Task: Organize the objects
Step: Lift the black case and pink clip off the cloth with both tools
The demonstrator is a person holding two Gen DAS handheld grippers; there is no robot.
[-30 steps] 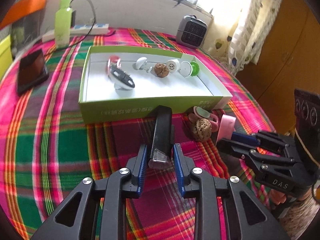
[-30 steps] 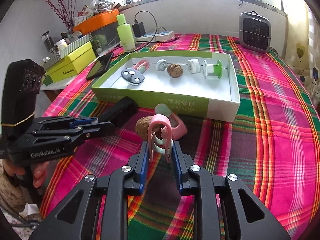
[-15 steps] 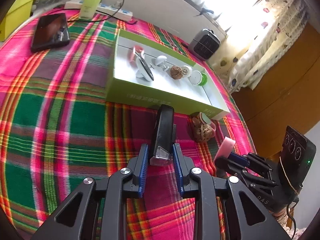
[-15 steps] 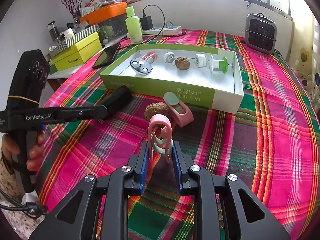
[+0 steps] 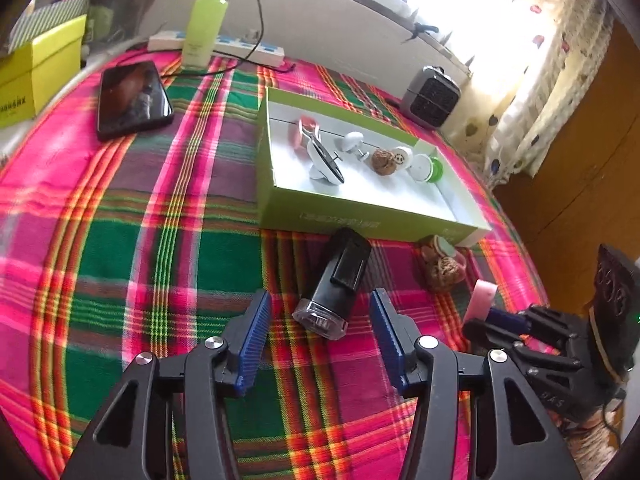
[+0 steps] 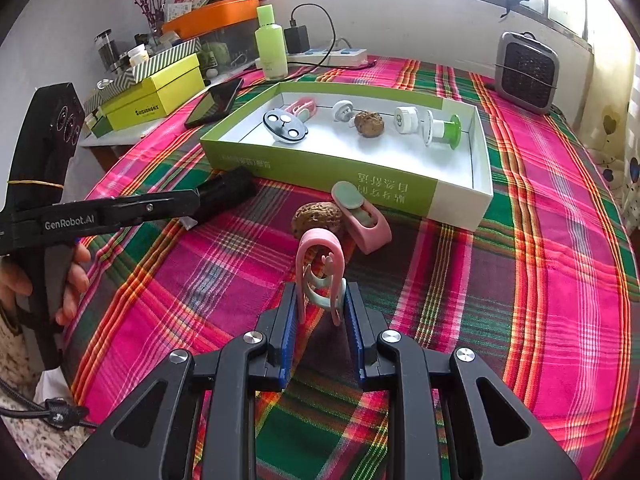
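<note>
Meanwhile, on the plaid-covered surface (image 5: 120, 240), the left tongs (image 5: 320, 320) are standing released, their jaws having just been opening, with the black cylindrical device (image 5: 340, 280) lying between the blue pads (image 5: 256, 332) and touched by neither. Its clear-capped end is pointing toward the camera, its far end lying near the front wall of the green-and-white box (image 5: 360, 224). The right tongs (image 6: 320, 312) are clenching a pink clip (image 6: 320, 268) with a pale green inner piece, holding it upright above the cloth. Just beyond it, a walnut (image 6: 318, 218) and a second pink clip (image 6: 362, 220) are lying side by side, close to the box's front wall. Inside the box, a round black-and-white piece (image 6: 284, 125), a white knob (image 6: 343, 110), another walnut (image 6: 369, 123), a white cap (image 6: 406, 119) and a green-and-white spool (image 6: 442, 130) are sitting in a row. A black phone (image 5: 132, 98) is resting well to the box's left in the left wrist view, and a person's hand (image 6: 68, 280) is gripping the left handle.
</note>
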